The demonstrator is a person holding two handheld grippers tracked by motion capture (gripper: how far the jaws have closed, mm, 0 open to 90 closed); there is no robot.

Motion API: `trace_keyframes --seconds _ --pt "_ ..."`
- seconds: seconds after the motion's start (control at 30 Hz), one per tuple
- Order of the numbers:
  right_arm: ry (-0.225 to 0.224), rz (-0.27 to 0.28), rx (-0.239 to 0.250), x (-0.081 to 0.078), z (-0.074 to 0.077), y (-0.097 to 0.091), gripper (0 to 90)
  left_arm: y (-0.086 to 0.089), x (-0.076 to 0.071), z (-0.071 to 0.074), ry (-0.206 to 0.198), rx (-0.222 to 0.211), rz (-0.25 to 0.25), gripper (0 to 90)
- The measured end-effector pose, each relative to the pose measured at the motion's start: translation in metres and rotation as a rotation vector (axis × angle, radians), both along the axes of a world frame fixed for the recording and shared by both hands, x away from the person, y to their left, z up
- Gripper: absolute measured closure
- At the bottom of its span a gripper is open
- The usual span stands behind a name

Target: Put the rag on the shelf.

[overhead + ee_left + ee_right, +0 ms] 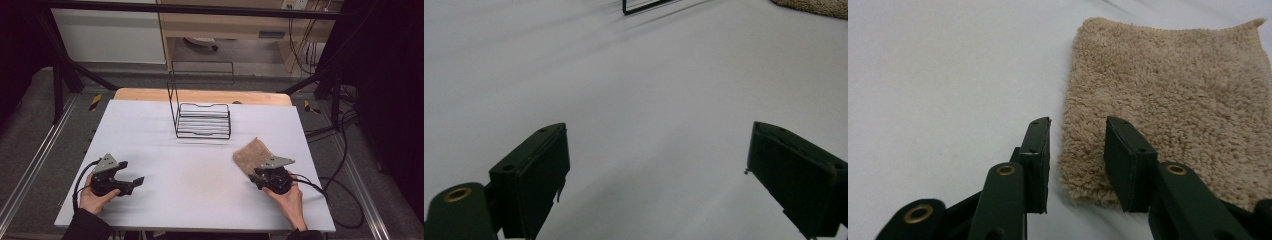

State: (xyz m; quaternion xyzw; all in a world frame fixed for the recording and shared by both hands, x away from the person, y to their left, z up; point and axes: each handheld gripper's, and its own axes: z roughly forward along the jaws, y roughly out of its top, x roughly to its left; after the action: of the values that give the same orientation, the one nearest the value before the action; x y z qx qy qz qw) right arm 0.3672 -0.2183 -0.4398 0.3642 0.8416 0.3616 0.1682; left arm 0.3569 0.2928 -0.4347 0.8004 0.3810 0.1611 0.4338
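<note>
My right gripper [1077, 131] straddles the tan fluffy terry cloth's [1168, 95] near corner, not yet pinching; my left gripper [656, 152] gapes empty.

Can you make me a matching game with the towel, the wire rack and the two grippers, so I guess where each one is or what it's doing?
Things:
1. tan towel
2. black wire rack
3. left gripper
4. right gripper

Clues:
A. jaws wide apart over bare table
B. stands at the far middle of the white table
C. lies flat near the table's right side
D. jaws on either side of the towel's near corner

Pairs: 1-C, 2-B, 3-A, 4-D
</note>
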Motion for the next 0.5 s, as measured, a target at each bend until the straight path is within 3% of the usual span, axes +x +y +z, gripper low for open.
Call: trace_keyframes --seconds 0.23,0.5 --pt "0.003 -0.003 -0.073 0.0025 -0.0059 0.0032 70.0 -0.0009 -0.0002 0.0 -0.002 0.006 -0.004 9.9" --pt "0.001 -0.016 -0.085 0.0031 -0.0073 0.0042 77.2 -0.0008 -0.0001 -0.0002 -0.001 0.008 -0.004 10.0"
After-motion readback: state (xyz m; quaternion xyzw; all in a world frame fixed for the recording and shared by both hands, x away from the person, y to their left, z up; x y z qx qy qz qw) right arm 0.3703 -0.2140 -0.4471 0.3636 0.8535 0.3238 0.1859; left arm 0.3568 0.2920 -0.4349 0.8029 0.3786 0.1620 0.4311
